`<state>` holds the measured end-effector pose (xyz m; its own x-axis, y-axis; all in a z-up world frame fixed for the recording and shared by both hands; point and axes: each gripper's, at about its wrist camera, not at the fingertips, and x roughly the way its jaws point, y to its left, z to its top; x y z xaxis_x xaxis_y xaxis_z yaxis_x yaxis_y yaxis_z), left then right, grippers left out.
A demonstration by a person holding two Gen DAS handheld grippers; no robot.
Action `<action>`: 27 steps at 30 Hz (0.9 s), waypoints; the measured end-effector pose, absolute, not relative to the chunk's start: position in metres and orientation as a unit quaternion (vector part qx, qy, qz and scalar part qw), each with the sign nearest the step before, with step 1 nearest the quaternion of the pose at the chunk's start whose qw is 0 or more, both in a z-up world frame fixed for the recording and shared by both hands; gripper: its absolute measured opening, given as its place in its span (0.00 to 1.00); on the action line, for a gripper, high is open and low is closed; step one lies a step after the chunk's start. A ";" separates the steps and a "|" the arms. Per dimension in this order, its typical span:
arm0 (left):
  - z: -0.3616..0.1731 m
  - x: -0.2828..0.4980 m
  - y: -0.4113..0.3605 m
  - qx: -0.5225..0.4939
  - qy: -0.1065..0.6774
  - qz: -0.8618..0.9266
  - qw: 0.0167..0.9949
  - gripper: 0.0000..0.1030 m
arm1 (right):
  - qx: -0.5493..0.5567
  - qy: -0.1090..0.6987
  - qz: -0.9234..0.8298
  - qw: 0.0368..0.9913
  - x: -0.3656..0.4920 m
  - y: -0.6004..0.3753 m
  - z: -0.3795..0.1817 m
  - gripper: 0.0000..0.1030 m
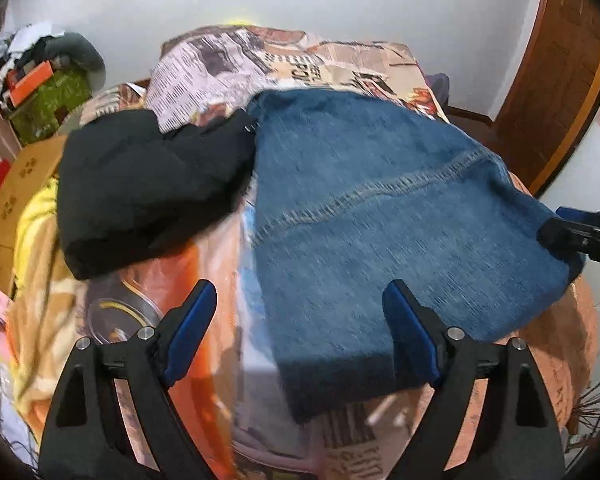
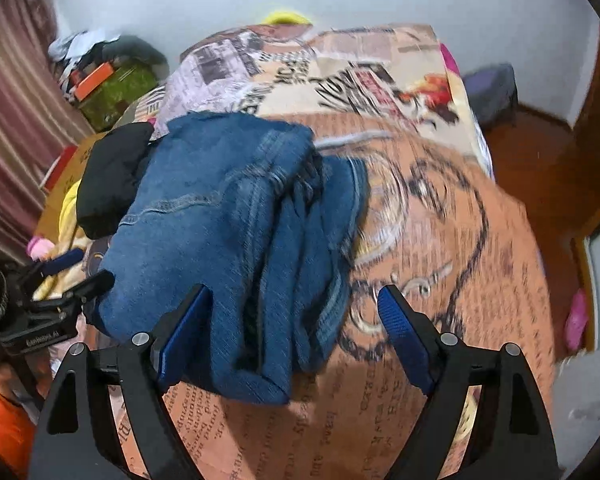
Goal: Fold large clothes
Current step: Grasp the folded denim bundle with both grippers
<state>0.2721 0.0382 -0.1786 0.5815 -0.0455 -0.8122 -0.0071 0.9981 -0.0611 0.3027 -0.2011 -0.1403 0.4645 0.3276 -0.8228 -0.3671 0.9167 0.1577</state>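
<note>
Folded blue jeans [image 2: 228, 216] lie in a thick stack on the bed's newspaper-print cover [image 2: 440, 220]. My right gripper [image 2: 294, 292] is open over the stack's near end, one finger on either side and neither pad pressing. My left gripper [image 1: 300, 288] is open too, low over the near left corner of the jeans [image 1: 360, 208]. The right gripper [image 1: 556, 226] shows at the jeans' right corner in the left wrist view. In the right wrist view the left gripper [image 2: 86, 270] sits at the stack's left side. A black garment [image 1: 140, 188] lies bunched against the jeans' left edge.
A yellow-orange blanket [image 1: 36, 280] lies left of the black garment [image 2: 108, 176]. Cardboard boxes [image 1: 20, 184] and a cluttered green box [image 1: 52, 100] stand by the striped curtain [image 2: 16, 120]. A wooden door [image 1: 556, 80] is at the right, white wall [image 1: 340, 4] behind the bed.
</note>
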 end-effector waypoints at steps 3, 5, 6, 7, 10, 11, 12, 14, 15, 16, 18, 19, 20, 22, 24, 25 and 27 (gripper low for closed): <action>-0.177 0.280 0.052 -0.040 0.457 -0.006 0.889 0.84 | -0.038 0.467 0.211 0.858 0.313 -0.193 -0.142 0.80; -0.179 0.288 0.063 -0.053 0.461 -0.003 0.886 0.84 | -0.038 0.480 0.204 0.852 0.325 -0.191 -0.150 0.80; -0.181 0.290 0.066 -0.059 0.463 -0.004 0.884 0.84 | -0.034 0.488 0.202 0.848 0.330 -0.191 -0.155 0.80; -0.184 0.292 0.070 -0.068 0.469 -0.008 0.881 0.84 | -0.028 0.499 0.203 0.842 0.335 -0.191 -0.160 0.80; -0.206 0.303 0.083 -0.139 0.507 -0.058 0.849 0.84 | 0.000 0.524 0.216 0.824 0.342 -0.198 -0.173 0.80; -0.213 0.305 0.085 -0.160 0.515 -0.071 0.839 0.84 | 0.012 0.528 0.221 0.820 0.343 -0.201 -0.175 0.80; -0.217 0.307 0.087 -0.171 0.518 -0.078 0.834 0.84 | 0.027 0.532 0.227 0.816 0.344 -0.206 -0.177 0.80; -0.225 0.312 0.091 -0.202 0.522 -0.097 0.823 0.84 | 0.054 0.541 0.236 0.806 0.347 -0.213 -0.182 0.82; -0.228 0.315 0.094 -0.217 0.524 -0.108 0.817 0.84 | 0.063 0.544 0.240 0.802 0.348 -0.215 -0.184 0.83; -0.230 0.319 0.095 -0.229 0.526 -0.117 0.810 0.85 | 0.070 0.547 0.246 0.797 0.350 -0.217 -0.186 0.83; -0.234 0.325 0.097 -0.248 0.530 -0.131 0.800 0.85 | 0.080 0.554 0.251 0.790 0.355 -0.219 -0.191 0.85; -0.236 0.329 0.097 -0.256 0.532 -0.138 0.795 0.85 | 0.084 0.557 0.252 0.787 0.357 -0.218 -0.192 0.85; -0.240 0.333 0.097 -0.264 0.535 -0.144 0.790 0.86 | 0.087 0.560 0.253 0.784 0.361 -0.218 -0.194 0.85; -0.245 0.341 0.100 -0.284 0.538 -0.152 0.779 0.86 | 0.091 0.564 0.253 0.781 0.367 -0.217 -0.195 0.85; -0.253 0.349 0.103 -0.317 0.545 -0.163 0.759 0.86 | 0.097 0.570 0.261 0.773 0.372 -0.216 -0.196 0.85; -0.257 0.353 0.104 -0.331 0.548 -0.169 0.750 0.86 | 0.100 0.574 0.264 0.769 0.375 -0.215 -0.198 0.85; -0.261 0.360 0.102 -0.337 0.550 -0.177 0.743 0.86 | 0.108 0.580 0.271 0.760 0.377 -0.217 -0.200 0.85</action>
<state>0.3595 0.1015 -0.2608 0.3319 -0.6333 -0.6991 -0.1081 0.7107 -0.6951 0.3774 -0.2168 -0.2003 0.1795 0.5366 -0.8245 -0.2870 0.8302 0.4779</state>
